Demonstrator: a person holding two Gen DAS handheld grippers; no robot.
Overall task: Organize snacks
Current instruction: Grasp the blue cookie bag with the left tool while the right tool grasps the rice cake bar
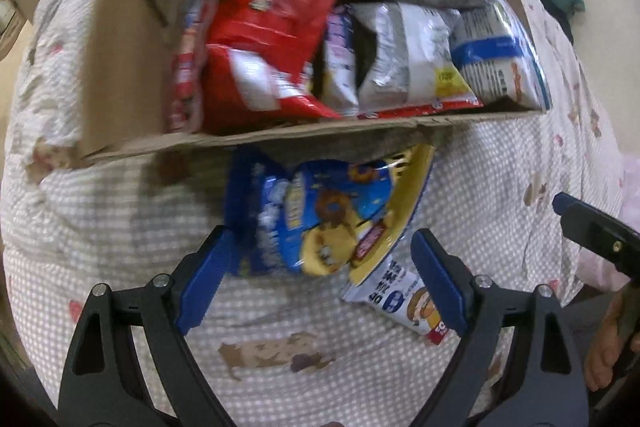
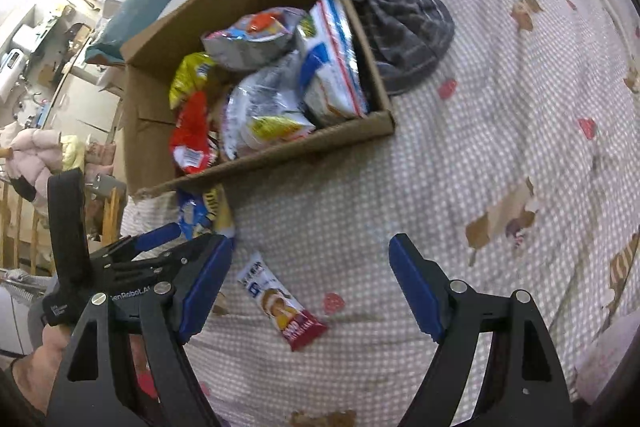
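Both the left gripper (image 1: 320, 247) and the right gripper (image 2: 310, 259) are held wide and empty above the bedspread (image 2: 480, 155), where a small snack bar (image 2: 280, 303) is seen nearest, a blue-and-yellow snack bag (image 1: 320, 215) is propped against the cardboard box (image 1: 120, 67), and further snack packets (image 1: 272, 47) are piled inside it.

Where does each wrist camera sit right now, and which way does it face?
Left wrist: on the left gripper, open, facing down at a blue-and-yellow snack bag against the brown cardboard box; a hand shows.
Right wrist: on the right gripper, open, facing down at the checked bedspread; a hand shows.
Shared: box, bag, small white-and-red snack packet.
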